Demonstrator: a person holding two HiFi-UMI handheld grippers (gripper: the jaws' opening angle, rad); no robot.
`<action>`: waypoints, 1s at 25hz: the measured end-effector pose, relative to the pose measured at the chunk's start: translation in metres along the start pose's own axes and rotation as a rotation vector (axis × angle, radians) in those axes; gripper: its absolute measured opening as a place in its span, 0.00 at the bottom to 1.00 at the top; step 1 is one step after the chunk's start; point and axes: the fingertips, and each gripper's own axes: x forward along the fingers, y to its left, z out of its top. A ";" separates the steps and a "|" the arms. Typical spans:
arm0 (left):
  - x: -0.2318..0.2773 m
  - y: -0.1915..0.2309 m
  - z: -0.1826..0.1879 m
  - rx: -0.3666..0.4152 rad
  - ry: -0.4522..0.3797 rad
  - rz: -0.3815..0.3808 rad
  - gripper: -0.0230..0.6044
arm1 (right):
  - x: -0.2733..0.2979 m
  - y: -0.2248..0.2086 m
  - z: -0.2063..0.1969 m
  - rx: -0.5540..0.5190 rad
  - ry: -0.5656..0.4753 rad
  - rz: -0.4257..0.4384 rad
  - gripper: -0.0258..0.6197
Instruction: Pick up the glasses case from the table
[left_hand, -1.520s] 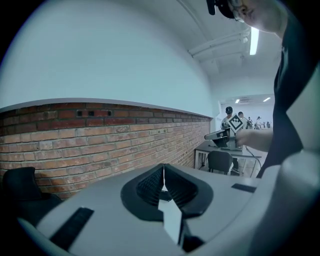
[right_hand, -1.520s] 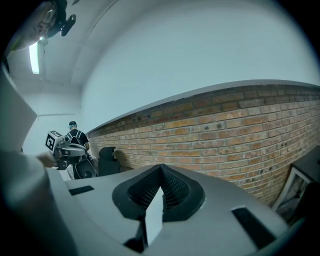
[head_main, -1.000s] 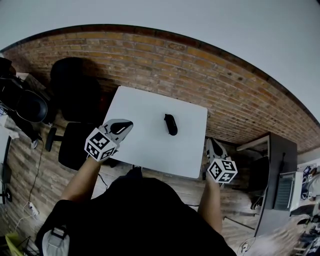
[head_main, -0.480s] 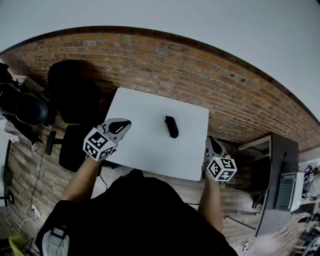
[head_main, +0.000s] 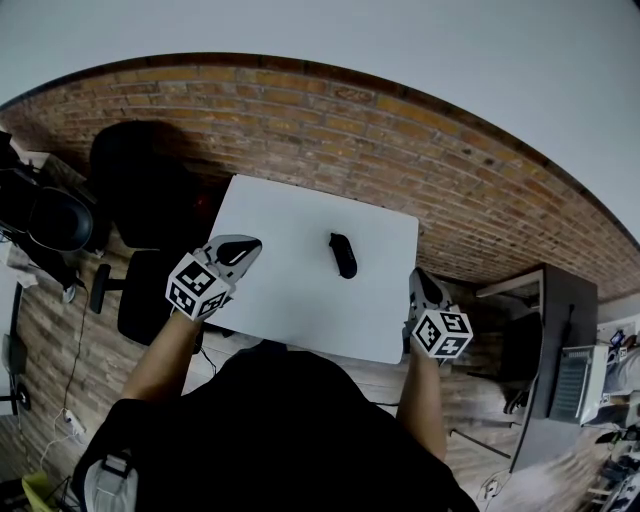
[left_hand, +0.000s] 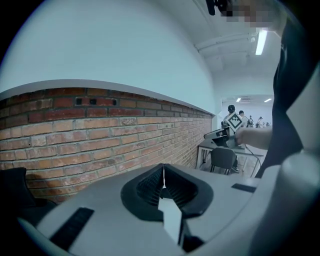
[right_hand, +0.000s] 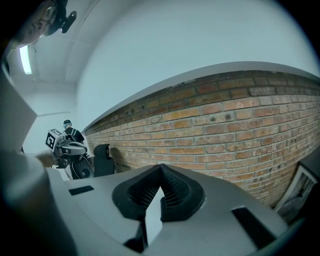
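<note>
The black glasses case (head_main: 343, 254) lies on the white table (head_main: 290, 290), towards its far right part. My left gripper (head_main: 245, 244) hangs over the table's left edge, well to the left of the case, with its jaws shut and nothing between them (left_hand: 163, 175). Off the table's right edge my right gripper (head_main: 421, 281) is held, to the right of and nearer than the case. Its jaws are shut and empty (right_hand: 160, 176). The case is outside both gripper views; each looks at the brick wall.
A brick wall (head_main: 330, 130) runs behind the table. A black office chair (head_main: 140, 190) stands at the table's left, with dark equipment (head_main: 50, 215) further left. A dark cabinet (head_main: 555, 340) stands to the right. People and desks show far off in the left gripper view (left_hand: 235, 140).
Both grippers have drifted slightly: the left a little left and down in the head view, the right a little towards the table's right edge. The case has not moved.
</note>
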 end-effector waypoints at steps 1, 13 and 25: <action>0.001 0.002 0.000 0.000 0.000 0.000 0.06 | 0.002 0.000 0.001 0.000 0.001 0.000 0.06; 0.008 0.026 0.002 -0.011 -0.007 0.003 0.06 | 0.023 0.000 0.012 -0.004 0.008 -0.004 0.06; 0.019 0.044 -0.002 -0.016 0.001 -0.006 0.06 | 0.040 -0.002 0.012 0.003 0.026 -0.015 0.06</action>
